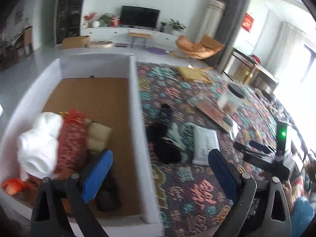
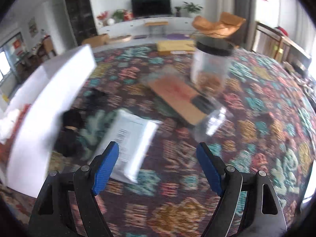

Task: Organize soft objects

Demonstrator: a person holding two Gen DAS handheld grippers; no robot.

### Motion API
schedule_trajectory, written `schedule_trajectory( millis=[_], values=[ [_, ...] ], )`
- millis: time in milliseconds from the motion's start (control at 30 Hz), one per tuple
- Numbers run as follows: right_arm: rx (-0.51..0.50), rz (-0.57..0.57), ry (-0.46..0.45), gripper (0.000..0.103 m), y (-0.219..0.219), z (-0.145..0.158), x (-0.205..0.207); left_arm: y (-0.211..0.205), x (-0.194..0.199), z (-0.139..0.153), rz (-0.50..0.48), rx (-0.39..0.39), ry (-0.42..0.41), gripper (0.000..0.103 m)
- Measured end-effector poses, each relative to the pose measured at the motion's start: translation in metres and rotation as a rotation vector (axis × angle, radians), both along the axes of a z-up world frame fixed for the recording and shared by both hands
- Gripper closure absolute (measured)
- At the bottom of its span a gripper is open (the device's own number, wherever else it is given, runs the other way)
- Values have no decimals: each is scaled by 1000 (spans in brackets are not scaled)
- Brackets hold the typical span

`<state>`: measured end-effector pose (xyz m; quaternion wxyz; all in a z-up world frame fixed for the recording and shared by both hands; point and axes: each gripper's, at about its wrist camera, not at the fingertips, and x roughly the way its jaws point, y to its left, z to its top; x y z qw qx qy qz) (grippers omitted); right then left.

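Observation:
A white cardboard box stands on the patterned rug at the left. Inside lie a white plush, a red patterned soft item, a tan cushion, an orange toy and a dark item. On the rug beside the box lie black cloth, a teal-white cloth and a white soft package. My left gripper is open and empty, straddling the box's right wall. My right gripper is open and empty above the rug, just right of the white package; it also shows in the left wrist view.
A clear jar with a black lid stands on a flat cardboard pack. A yellow cushion lies farther back. An orange lounge chair, a TV cabinet and a wooden table line the room's edges.

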<state>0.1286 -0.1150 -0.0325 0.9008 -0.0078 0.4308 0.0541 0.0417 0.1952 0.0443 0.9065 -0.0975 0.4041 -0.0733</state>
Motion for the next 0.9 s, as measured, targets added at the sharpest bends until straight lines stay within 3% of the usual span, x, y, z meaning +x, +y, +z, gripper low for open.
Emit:
schedule_trajectory(
  millis=[133,233,333,433,567,900],
  values=[
    [-6,-162,27,20,-55,-20,1,-78,6,-38,-175,17,89,6],
    [29,-250,41,20,-76,-24,0,-105,21,-72,-181,63,125,6],
    [22,-290,7,20,-83,-24,-8,-119,37,-102,-178,119,142,6],
    [10,-290,34,20,-84,-29,-7,-121,49,-122,-171,197,142,6],
    [-11,-284,71,20,-81,-39,-3,-120,58,-134,-165,249,120,6],
    [-15,-277,74,17,-82,-41,-2,-119,58,-139,-169,244,84,0]
  ],
)
